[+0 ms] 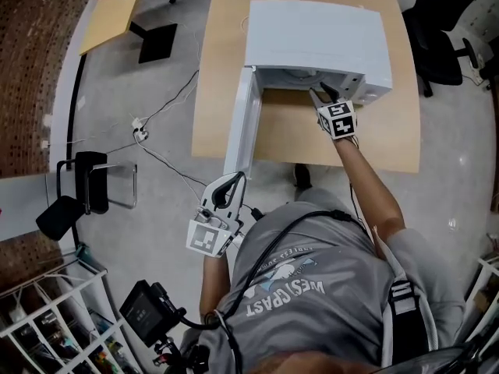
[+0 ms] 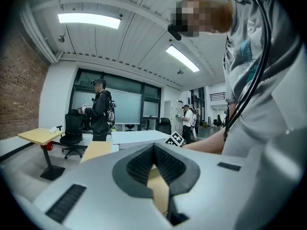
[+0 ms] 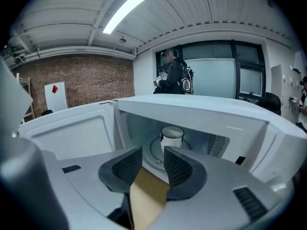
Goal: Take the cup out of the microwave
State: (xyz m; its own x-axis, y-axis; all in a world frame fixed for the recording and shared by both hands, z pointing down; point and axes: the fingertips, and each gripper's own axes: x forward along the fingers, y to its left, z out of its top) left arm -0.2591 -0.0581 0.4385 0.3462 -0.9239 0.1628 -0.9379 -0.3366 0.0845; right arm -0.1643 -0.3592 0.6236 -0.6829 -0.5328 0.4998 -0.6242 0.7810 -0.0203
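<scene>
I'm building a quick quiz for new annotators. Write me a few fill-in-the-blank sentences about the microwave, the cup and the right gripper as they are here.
The door of the microwave stands ____.
The white cup sits ____ the microwave, on its turntable.
The right gripper has its jaws apart and grips ____.
Missing words: open; inside; nothing.
</scene>
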